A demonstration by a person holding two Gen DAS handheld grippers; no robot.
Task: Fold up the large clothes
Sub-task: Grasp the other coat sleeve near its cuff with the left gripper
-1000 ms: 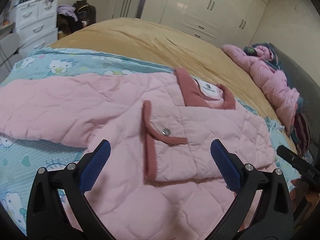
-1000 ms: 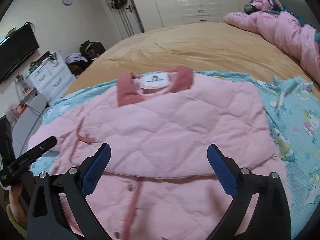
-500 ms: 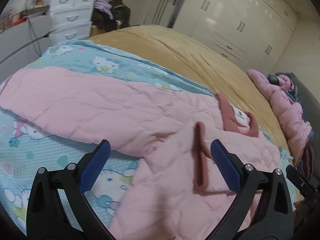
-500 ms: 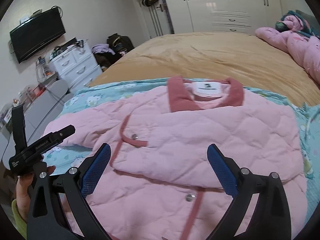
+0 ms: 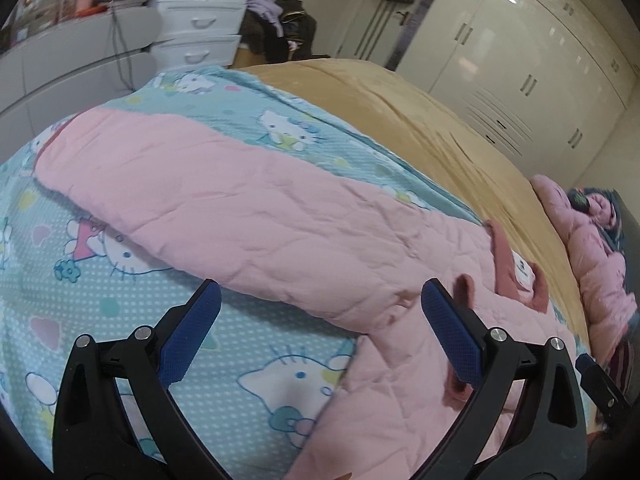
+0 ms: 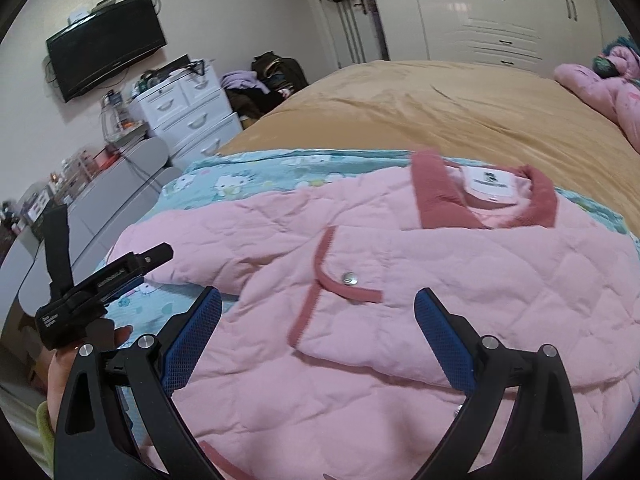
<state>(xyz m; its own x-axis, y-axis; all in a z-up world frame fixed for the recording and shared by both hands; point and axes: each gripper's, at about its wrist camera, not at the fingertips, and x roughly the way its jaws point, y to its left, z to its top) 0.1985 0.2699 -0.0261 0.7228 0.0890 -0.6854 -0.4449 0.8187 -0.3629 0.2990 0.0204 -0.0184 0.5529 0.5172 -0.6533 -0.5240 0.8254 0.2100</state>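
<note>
Pink quilted jacket, lying flat and face-up on a teal cartoon-print sheet spread over a bed with a tan cover. One front panel is folded across the chest, its darker rose trim and a silver snap uppermost; the rose collar frames a white neck label. The one sleeve seen here extends straight out from the body across the sheet toward the bed's edge.

Left gripper, jaws spread wide and holding nothing, is raised above the sheet near the sleeve's underarm; its blue pads touch no fabric. Right gripper, likewise wide apart and empty, is poised over the lower front of the jacket. In the right wrist view the left gripper's black body appears at the left, with part of the hand that holds it.

Surroundings: a second pink quilted garment is heaped at the far end of the bed; a white drawer unit, a wall-mounted television and white wardrobe doors line the room.
</note>
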